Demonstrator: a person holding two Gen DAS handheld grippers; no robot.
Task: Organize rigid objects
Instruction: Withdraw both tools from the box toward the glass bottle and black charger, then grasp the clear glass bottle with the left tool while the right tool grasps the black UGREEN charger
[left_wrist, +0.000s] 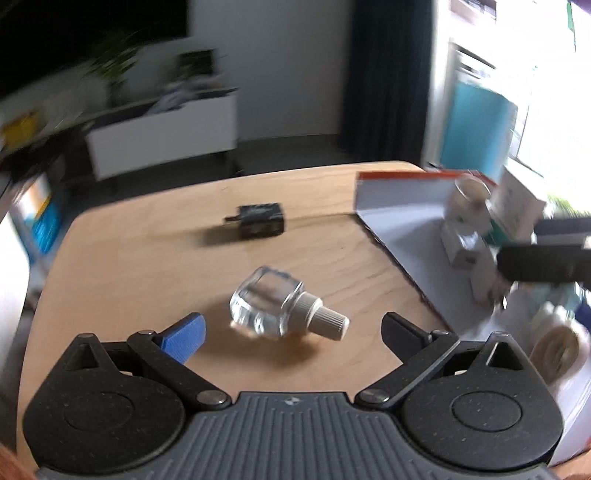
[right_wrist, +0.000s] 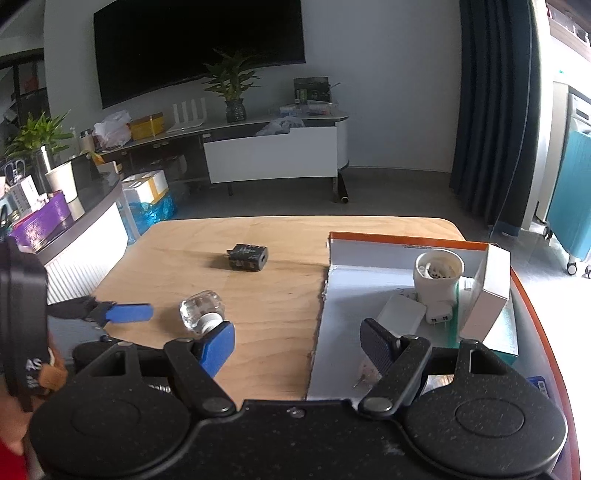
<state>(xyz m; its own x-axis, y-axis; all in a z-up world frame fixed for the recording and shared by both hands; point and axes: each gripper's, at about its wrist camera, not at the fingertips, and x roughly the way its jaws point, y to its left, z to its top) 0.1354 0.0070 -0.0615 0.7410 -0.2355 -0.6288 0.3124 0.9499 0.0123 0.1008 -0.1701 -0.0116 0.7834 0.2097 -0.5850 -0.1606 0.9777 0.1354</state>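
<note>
A clear glass bottle with a grey ribbed cap lies on its side on the wooden table; it also shows in the right wrist view. My left gripper is open and empty, its fingers either side of the bottle and a little short of it. A black charger block lies farther back, also seen in the right wrist view. My right gripper is open and empty, over the near edge of the white box, which holds several white rigid items.
The white box with an orange rim holds a white cup-shaped adapter, a flat white charger and a white carton. A tape roll lies at the right. A low TV cabinet stands beyond the table.
</note>
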